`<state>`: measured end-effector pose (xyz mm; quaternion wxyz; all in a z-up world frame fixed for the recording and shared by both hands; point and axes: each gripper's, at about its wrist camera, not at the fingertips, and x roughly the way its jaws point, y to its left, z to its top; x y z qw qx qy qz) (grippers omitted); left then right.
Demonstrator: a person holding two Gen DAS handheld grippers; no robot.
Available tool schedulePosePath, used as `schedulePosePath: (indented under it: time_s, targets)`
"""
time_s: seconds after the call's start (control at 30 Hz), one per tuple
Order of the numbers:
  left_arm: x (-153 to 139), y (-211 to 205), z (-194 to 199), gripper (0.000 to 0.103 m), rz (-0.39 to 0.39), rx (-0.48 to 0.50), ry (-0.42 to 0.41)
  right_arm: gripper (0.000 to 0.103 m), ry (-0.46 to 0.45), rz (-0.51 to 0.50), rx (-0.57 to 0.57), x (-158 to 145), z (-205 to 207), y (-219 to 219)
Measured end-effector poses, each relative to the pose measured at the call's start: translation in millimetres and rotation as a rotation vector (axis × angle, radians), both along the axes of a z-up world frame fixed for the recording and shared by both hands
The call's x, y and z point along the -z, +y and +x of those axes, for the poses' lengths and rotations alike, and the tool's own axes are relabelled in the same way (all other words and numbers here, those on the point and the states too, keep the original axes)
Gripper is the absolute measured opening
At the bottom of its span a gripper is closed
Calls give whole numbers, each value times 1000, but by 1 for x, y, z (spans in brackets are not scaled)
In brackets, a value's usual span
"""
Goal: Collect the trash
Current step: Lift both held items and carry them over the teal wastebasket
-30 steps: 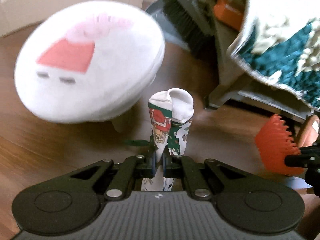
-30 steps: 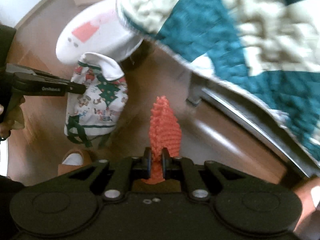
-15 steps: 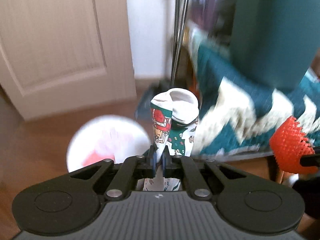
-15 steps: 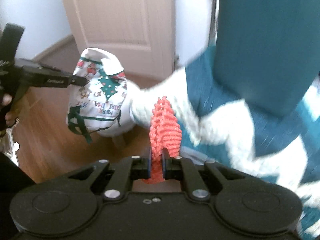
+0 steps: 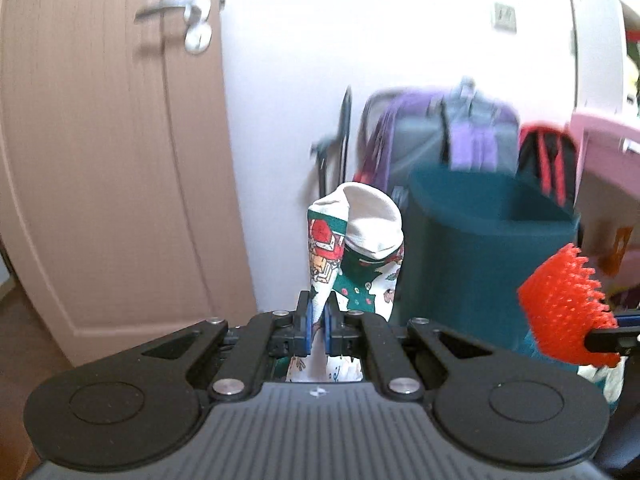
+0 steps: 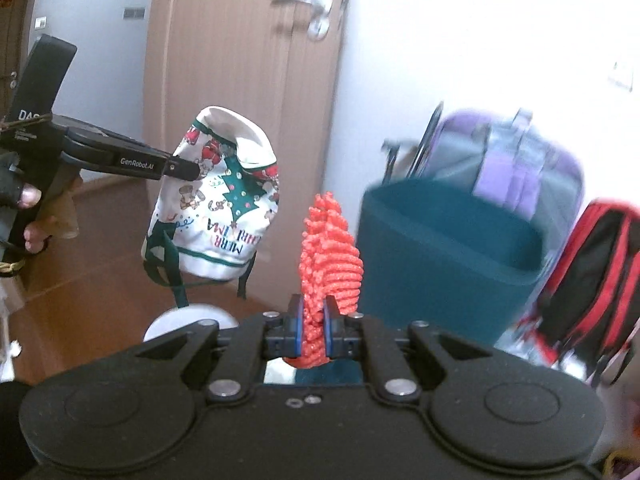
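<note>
The door [image 5: 112,152] fills the left half of my left view, its silver handle [image 5: 188,20] in the upper left, with the white wall [image 5: 360,40] beside it. A dark teal bin [image 5: 480,248] stands right of centre in both views, and behind it lean a purple and grey backpack [image 6: 512,160] and a red and black backpack [image 6: 592,272] at the right edge. Low in the right view, a sliver of a white round thing [image 6: 188,318] shows just over my tool's body, on the brown floor [image 6: 80,300].

My left gripper [image 5: 316,316] is clamped on a Christmas-print cloth bag [image 5: 352,256], which stands up at the centre of that frame; from the right view it hangs left of centre, inverted lettering showing. My right gripper [image 6: 313,320] is pinched tight on a bristly orange-red piece [image 6: 328,252], upright at centre frame, just left of the bin. My gloved left hand [image 6: 20,208] sits at the far left edge.
</note>
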<state>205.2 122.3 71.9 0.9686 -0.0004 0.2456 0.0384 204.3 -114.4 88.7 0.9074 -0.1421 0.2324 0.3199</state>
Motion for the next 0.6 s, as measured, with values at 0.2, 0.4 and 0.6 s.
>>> schedulePosePath:
  time_s: [0.2,0.4,0.6]
  targets:
    - [-88,-36,14,6,31,31,-130,8,-92,49,45,-53,29,-18]
    - [-140,-72,52,6,20,75,-171,8,-145,62,79,-85,56,-33]
    - [-159,-112,88,6,21,107,-194,8,-129,76,118,-78,94,-46]
